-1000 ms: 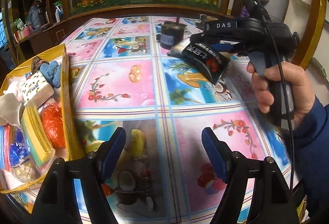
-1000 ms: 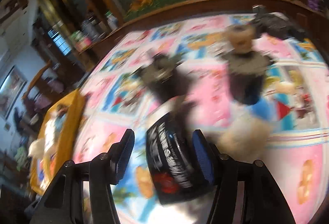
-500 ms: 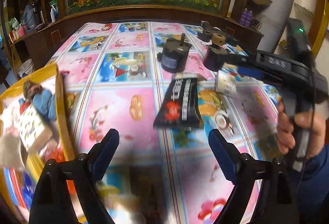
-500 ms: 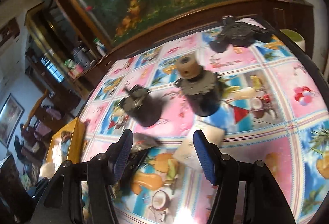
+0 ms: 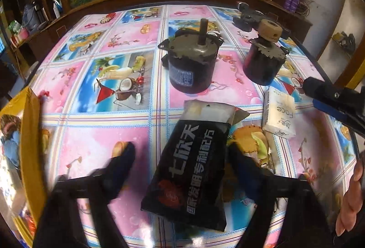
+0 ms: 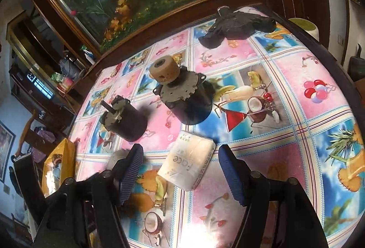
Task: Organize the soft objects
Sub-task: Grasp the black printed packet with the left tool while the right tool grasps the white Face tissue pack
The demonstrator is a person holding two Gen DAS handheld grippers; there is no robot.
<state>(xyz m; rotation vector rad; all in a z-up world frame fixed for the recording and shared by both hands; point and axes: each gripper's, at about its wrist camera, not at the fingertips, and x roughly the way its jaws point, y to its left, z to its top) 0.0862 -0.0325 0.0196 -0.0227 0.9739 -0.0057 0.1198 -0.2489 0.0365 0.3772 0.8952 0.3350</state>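
Left wrist view shows the left gripper spread wide, its blurred dark fingers straddling a flat black foil pouch with white Chinese lettering that lies on the colourful fruit-print tablecloth. A second ago that pouch was pinched in the right gripper and carried above the table; half a second ago it already lay on the cloth, and the left claw has since closed in around it. So the pouch has been handed down, and by my reading the left side is about to take it toward the yellow-rimmed storage bag at the table's left edge, where other soft goods already sit.

The right gripper, emptied, is likewise spread and now frames a small white tissue packet, not touching it. Beyond stand two dark cylindrical motors: one with a bare shaft, one capped by a tan wheel; these hard parts probably stay put.
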